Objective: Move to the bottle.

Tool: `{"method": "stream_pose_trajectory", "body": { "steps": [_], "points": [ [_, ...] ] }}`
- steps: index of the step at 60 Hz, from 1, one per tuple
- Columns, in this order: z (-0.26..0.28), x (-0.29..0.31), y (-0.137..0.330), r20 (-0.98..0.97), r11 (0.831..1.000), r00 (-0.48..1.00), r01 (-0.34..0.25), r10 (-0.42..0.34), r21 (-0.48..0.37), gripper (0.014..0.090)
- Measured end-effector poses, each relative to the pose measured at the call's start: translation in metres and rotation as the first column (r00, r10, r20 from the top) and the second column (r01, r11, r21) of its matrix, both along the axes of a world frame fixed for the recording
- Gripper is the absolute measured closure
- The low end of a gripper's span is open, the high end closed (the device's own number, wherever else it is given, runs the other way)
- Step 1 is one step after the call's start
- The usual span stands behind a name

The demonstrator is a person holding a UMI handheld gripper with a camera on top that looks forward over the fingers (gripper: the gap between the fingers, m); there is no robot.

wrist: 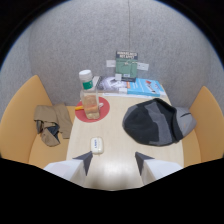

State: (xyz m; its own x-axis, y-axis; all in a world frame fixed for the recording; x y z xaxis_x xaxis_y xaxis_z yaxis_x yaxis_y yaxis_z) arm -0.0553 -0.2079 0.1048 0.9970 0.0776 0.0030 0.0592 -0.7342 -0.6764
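Observation:
A clear bottle with a green cap stands upright on a red round mat on the far left part of the pale wooden table. It holds a little amber liquid. My gripper is over the near end of the table, open, with nothing between its fingers. The bottle is well beyond the fingers and to the left of them.
A small white case lies just ahead of the left finger. A dark grey garment covers the table's right side. Books and leaflets and a sign sit at the far end. A tan cloth lies on the left bench.

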Motion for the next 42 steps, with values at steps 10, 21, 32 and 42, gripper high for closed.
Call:
{"method": "stream_pose_trajectory", "body": {
  "steps": [10,21,32,42],
  "points": [
    [-0.005,-0.041,0.013,-0.013,0.999,0.999,-0.032,0.032,-0.008,0.0173],
    [-0.010,-0.064,0.039,-0.004,0.999,0.999,-0.041,0.041,-0.001,0.0175],
    [-0.015,-0.074,0.077,0.019,0.999,0.999,-0.029,0.029,0.024,0.0174],
    [-0.019,-0.078,0.107,0.041,0.999,0.999,-0.015,0.013,0.036,0.0175]
  ]
}}
